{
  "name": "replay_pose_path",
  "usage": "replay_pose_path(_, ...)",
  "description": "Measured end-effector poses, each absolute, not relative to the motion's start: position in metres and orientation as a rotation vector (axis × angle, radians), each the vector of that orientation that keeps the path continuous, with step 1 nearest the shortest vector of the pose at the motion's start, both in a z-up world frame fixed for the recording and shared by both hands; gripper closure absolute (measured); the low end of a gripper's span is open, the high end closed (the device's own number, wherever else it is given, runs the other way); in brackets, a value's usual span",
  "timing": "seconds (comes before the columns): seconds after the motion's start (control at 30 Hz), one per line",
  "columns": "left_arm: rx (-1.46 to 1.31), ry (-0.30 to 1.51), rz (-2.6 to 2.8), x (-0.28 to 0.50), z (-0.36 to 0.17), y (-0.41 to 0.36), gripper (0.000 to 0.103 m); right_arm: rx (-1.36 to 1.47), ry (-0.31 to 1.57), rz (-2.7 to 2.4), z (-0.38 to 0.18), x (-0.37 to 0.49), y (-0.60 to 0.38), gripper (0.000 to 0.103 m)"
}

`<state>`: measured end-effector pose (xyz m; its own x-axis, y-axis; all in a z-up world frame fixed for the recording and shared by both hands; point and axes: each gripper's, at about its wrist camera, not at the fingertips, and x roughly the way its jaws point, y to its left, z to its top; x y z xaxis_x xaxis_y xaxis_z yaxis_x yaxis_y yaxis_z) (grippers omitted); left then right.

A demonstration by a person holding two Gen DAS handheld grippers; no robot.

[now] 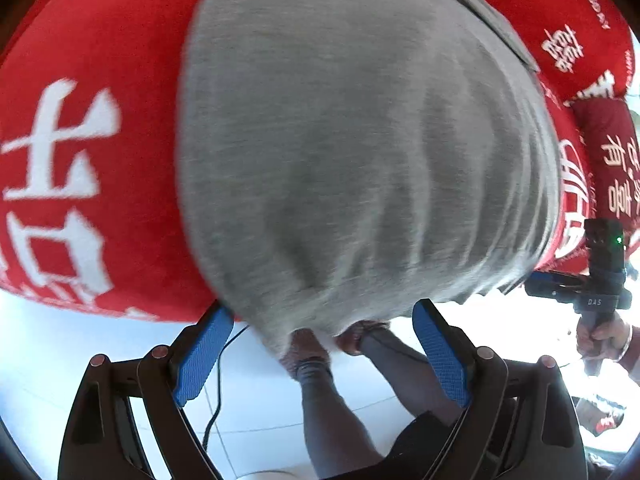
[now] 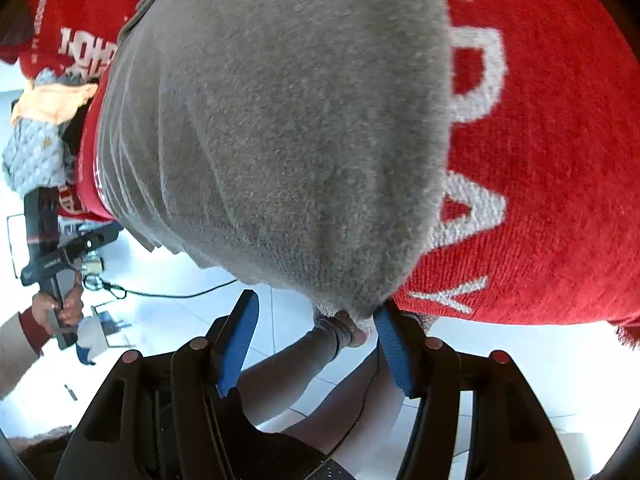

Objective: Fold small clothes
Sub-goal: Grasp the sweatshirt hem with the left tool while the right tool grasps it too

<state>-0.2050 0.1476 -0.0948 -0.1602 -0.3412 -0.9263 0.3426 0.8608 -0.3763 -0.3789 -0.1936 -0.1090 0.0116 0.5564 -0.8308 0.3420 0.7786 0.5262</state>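
Note:
A grey knit garment point(image 1: 352, 152) lies spread on a red blanket with white characters point(image 1: 80, 128), and its near hem hangs over the front edge. My left gripper point(image 1: 322, 344) is open, with its blue pads point(image 1: 204, 356) on either side of the hanging hem and not pressing it. In the right wrist view the same grey garment point(image 2: 280, 140) narrows to a near corner. My right gripper point(image 2: 316, 340) stands open just below that corner. The corner's tip brushes the end of the right pad point(image 2: 394, 348).
The red blanket point(image 2: 540, 160) drapes over the front edge. Below it are white floor tiles point(image 1: 60, 352), a black cable point(image 2: 168, 294) and the person's legs point(image 1: 324, 400). A heap of orange and grey patterned clothes point(image 2: 44, 120) lies at the left. A hand point(image 1: 600, 334) grips the other handle.

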Motion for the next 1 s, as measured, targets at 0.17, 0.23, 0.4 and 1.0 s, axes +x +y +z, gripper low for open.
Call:
replay_pose_path(0.17,-0.084,1.620,-0.638,-0.204,-0.086,0.142,0.011,0.819,1.518,0.208,-0.096,-0.383,-0.205,0.039)
replay_pose_path(0.23,-0.081,1.611,-0.635,-0.202,-0.086,0.143,0.011,0.809,1.504,0.171,-0.097,-0.385,-0.213,0.039)
replay_pose_path(0.4,-0.019,1.618,-0.631,-0.201,-0.093,0.139,0.011,0.856,1.530,0.229,-0.111,-0.386,-0.208,0.039)
replay_pose_path(1.0,-0.165,1.634,-0.760,-0.200,-0.062,0.141,0.093,1.262,1.342,0.162,-0.082,-0.401,-0.224,0.094)
